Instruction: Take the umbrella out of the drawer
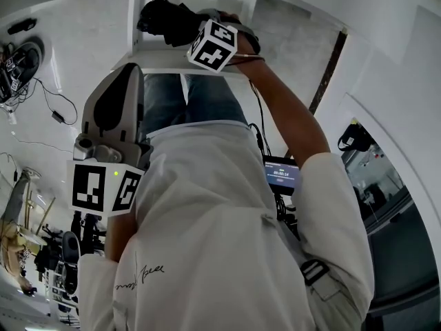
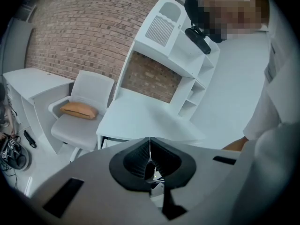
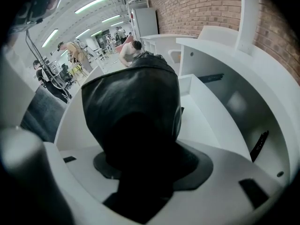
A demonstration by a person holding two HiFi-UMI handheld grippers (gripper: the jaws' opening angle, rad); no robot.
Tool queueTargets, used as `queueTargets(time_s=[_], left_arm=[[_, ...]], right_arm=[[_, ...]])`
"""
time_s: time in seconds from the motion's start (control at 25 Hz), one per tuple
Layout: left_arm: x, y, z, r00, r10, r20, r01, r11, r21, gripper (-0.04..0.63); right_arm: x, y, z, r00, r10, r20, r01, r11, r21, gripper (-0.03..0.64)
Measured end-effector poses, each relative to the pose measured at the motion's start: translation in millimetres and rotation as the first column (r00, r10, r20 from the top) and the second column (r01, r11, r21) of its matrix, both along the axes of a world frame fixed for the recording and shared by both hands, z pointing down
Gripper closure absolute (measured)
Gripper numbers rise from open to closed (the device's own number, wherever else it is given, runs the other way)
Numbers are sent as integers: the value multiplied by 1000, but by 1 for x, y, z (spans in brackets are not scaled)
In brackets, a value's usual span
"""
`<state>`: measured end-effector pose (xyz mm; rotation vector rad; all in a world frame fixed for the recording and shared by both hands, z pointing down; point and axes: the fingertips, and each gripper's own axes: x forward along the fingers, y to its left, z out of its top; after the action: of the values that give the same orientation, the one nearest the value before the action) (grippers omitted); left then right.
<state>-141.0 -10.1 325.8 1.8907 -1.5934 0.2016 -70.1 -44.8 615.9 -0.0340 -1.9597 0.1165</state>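
Observation:
The black folded umbrella (image 1: pixel 165 21) is at the top of the head view, held over the white desk (image 1: pixel 148 59). My right gripper (image 1: pixel 185 29) is shut on it. In the right gripper view the umbrella (image 3: pixel 133 102) fills the middle and hides the jaws of the right gripper (image 3: pixel 140 159). My left gripper (image 1: pixel 127 71) hangs lower at the left, apart from the umbrella. Its jaws are shut with nothing between them in the left gripper view (image 2: pixel 150 149). I cannot make out the drawer clearly in any view.
A white desk with a shelf unit (image 2: pixel 140 116) stands against a brick wall. Left of it is a grey chair (image 2: pixel 75 130) with a tan cushion (image 2: pixel 78 109). Cables (image 1: pixel 48 102) lie on the floor. Several people (image 3: pixel 75 55) are far off in the room.

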Motion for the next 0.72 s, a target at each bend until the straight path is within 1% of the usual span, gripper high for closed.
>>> queueTargets(time_s=[0.48,0.64,0.72], left_arm=[[15,-11,-14,1000,15,9,-16,999,38,578],[23,-14,-21,1000,11,12,-12,999,52,578],[28,-14,-23,1000,25,18,-26,998,57,578]], right_arm=[[7,-3,-24,999,-28,37,28,999,17,368],[13,-2,-33,998,-32,48,31,999,12,368],[14,-1,-36,998,-26,51,26,1000,3,368]])
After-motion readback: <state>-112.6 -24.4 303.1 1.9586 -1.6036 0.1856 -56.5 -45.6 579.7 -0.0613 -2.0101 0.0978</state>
